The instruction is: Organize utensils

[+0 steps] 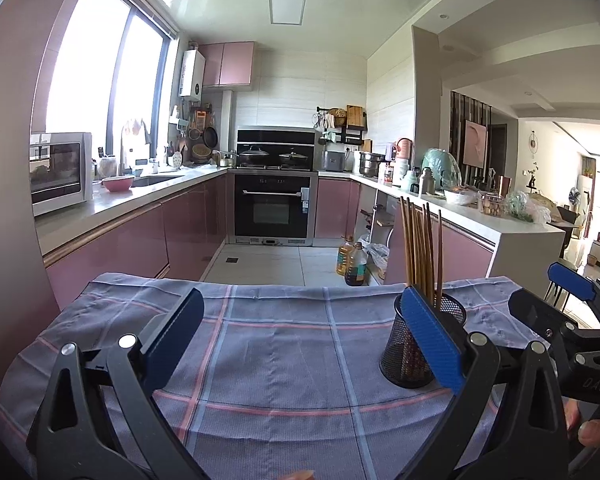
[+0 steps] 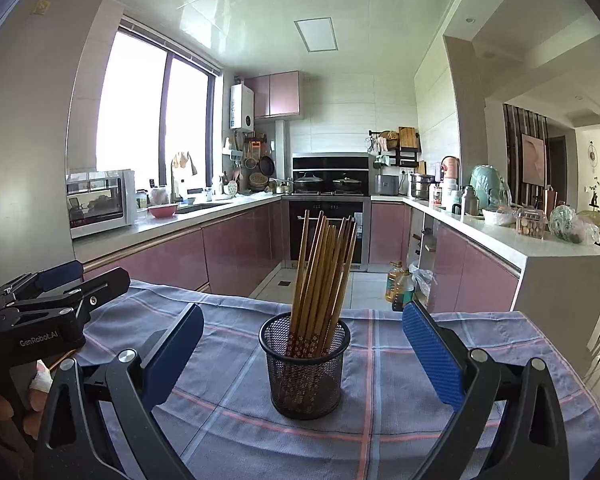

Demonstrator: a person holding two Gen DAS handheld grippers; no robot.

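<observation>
Our right tool (image 2: 303, 354) is spread wide around empty air, the mesh cup (image 2: 305, 368) of chopsticks (image 2: 320, 268) upright ahead on the checked cloth (image 2: 400, 380). Our left tool (image 1: 300, 340), equally spread, sees that cup half hidden behind its right finger (image 1: 432, 340); the surface's near edge is cut off.

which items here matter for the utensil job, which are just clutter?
Job:
chopsticks, standing in the holder
mesh holder on the checked cloth
left tongs and right tongs, both open

Clutter:
oil bottles on the floor
pink bowl on the counter
microwave
</observation>
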